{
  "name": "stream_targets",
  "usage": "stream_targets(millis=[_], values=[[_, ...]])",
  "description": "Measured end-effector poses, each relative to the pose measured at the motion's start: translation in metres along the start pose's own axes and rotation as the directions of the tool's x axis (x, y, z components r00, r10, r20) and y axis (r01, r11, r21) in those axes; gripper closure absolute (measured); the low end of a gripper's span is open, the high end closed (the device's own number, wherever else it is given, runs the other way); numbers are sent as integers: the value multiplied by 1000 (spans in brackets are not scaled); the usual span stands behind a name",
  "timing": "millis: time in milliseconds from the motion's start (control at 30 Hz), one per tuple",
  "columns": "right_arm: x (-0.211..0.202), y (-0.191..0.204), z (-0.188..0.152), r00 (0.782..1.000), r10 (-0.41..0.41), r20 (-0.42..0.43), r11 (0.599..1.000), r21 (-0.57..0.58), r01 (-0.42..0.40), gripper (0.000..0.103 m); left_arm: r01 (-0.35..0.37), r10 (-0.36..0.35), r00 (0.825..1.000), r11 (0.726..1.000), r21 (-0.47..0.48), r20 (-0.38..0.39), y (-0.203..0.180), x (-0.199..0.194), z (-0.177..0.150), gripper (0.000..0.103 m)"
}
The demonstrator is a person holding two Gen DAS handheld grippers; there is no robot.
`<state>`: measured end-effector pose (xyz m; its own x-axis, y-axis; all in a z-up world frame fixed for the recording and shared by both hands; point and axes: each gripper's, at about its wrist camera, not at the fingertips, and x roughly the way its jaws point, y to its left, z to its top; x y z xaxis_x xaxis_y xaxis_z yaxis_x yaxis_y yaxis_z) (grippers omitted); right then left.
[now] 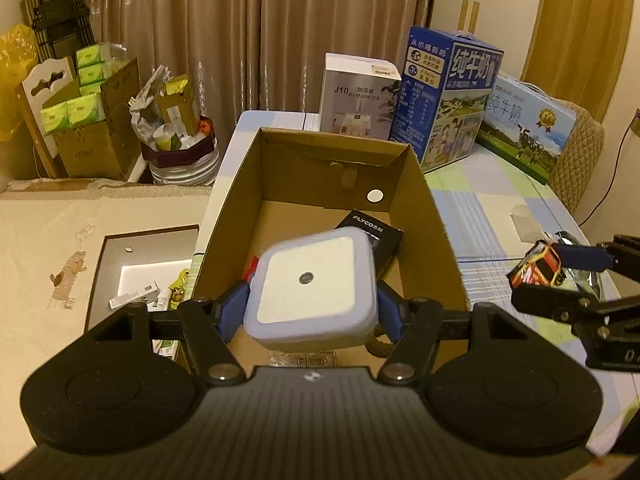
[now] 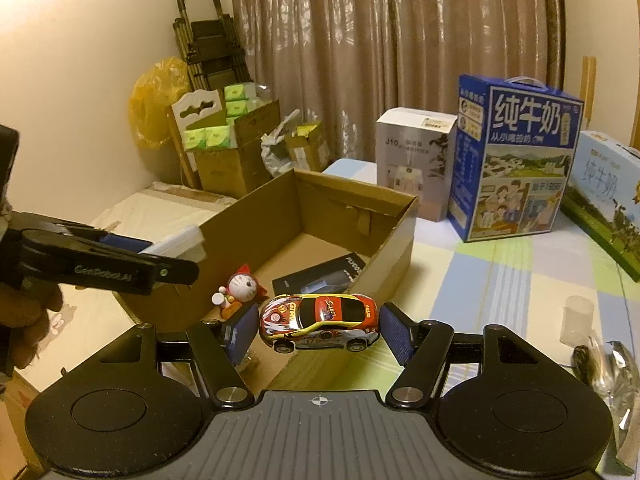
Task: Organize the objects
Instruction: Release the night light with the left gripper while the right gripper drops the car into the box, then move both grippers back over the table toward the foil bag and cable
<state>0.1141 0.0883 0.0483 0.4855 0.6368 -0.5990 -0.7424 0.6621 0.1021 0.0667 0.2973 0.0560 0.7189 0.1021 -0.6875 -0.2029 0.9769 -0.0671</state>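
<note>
My left gripper [image 1: 310,312] is shut on a pale blue square night light [image 1: 312,288] and holds it above the near end of the open cardboard box [image 1: 432,216]. My right gripper [image 2: 318,330] is shut on a red, yellow and white toy car [image 2: 320,320], held over the box's near right corner [image 2: 396,248]. Inside the box lie a black FLYCO booklet [image 2: 324,276] and a small red-hooded cat figure [image 2: 242,290]. The right gripper with the car also shows at the right of the left wrist view [image 1: 540,268]. The left gripper shows at the left of the right wrist view [image 2: 176,256].
A white humidifier box [image 1: 358,98], a tall blue milk carton [image 1: 448,96] and a flat milk box [image 1: 524,128] stand behind the box on the checked tablecloth [image 2: 500,288]. A clear cup [image 2: 576,320] and shiny packaging [image 2: 616,368] sit at the right. A grey tray with small items [image 1: 140,276] lies at the left.
</note>
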Motion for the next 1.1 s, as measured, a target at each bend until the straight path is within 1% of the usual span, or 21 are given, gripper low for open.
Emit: stream_targets(millis=[33,67,200,533,600,700,767,800,833,900,1100], values=[[1,1,1,1000,1,-1,1000,-2,-1,40,-1,1,1000,1000,-6,1,2,3,1,29],[3,2,1,1000,3,-1,1000,-3,-3,40,-9,9,1000,1000,-9,4,4,4,2,25],[7,5,1,1000,10,-2,1000,-1,-10,40,-22,23,999,1000,-22,29,11,1,4,25],[19,14,3,999,50,-7,999,15,-50,39,-35,41,997,996,-85,62,27,-20,-9,25],[23,15,7,997,73,2,997,30,-73,39,-39,46,997,995,-93,69,30,-23,-11,25],[30,14,12,991,129,25,989,74,-131,39,-49,56,996,993,-103,72,35,-26,-13,25],[33,11,16,990,135,46,984,110,-140,33,-52,61,995,992,-116,73,38,-27,-15,25],[33,11,17,990,130,56,983,120,-136,25,-52,62,995,991,-124,74,40,-28,-16,25],[32,10,19,990,127,64,983,128,-134,22,-52,62,995,990,-128,74,41,-29,-18,25],[30,9,20,989,131,72,981,132,-139,22,-54,63,995,990,-127,73,41,-30,-20,25],[13,1,10,993,103,59,983,147,-110,22,-52,63,995,988,-142,78,39,-38,-27,25]])
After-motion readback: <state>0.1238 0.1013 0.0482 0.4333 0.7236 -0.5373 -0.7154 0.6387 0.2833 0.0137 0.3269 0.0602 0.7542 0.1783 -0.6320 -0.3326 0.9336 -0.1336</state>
